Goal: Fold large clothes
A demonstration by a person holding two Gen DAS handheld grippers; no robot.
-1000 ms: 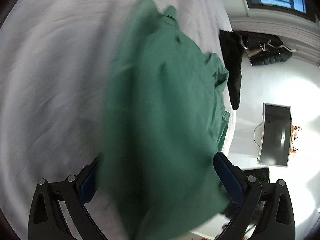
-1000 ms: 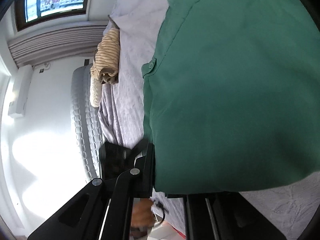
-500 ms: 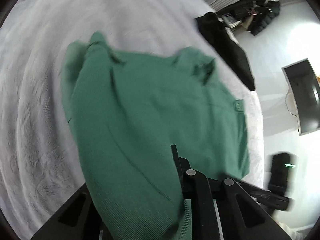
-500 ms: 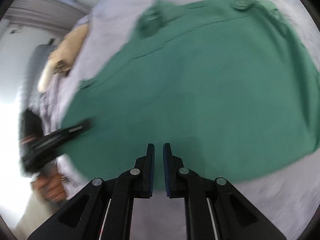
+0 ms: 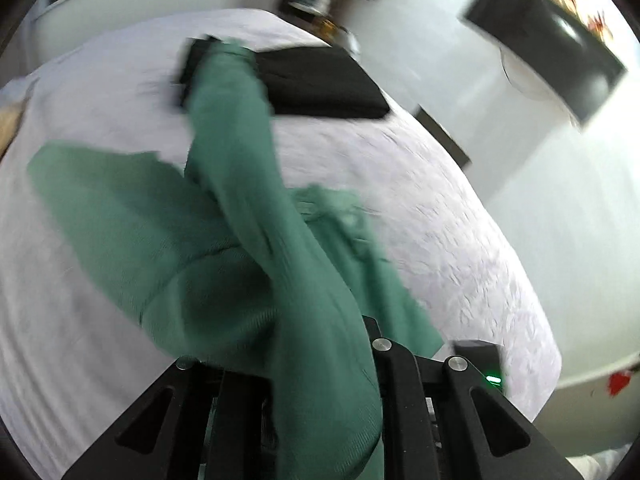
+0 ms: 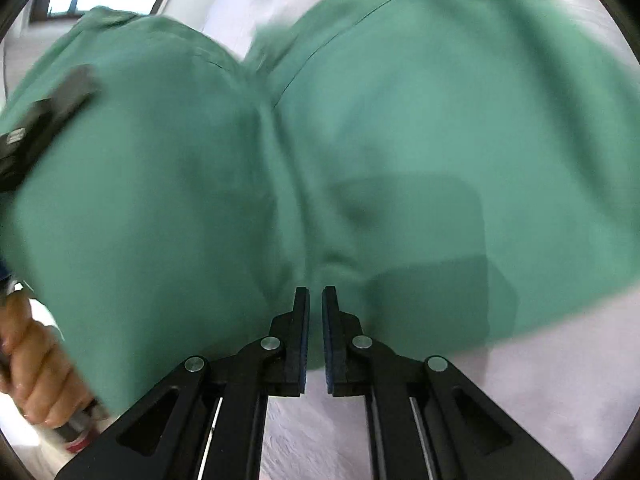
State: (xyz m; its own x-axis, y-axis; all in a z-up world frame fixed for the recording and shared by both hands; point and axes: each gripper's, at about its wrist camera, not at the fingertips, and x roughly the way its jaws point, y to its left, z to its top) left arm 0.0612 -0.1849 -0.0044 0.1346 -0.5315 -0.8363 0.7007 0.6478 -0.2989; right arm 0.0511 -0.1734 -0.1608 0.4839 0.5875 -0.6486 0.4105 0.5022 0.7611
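A large green garment (image 5: 160, 240) lies partly spread on the white bed (image 5: 460, 216). My left gripper (image 5: 320, 344) is shut on a bunched part of it, and a long green fold runs up from the jaws toward the far side. In the right wrist view the same green garment (image 6: 400, 140) fills most of the frame, creased down the middle. My right gripper (image 6: 315, 312) is nearly shut with the garment's lower edge between its fingertips. The other hand-held gripper (image 6: 44, 116) and the person's hand (image 6: 36, 376) show at the left.
A folded black garment (image 5: 320, 80) lies at the far side of the bed. A dark monitor (image 5: 548, 40) hangs on the white wall at the right. A small black device with a green light (image 5: 480, 364) sits by the near edge of the bed.
The left gripper has closed on the green garment and swung round, pulling a fold up. The right gripper stays shut on the lower edge, and the cloth has creased down the middle.
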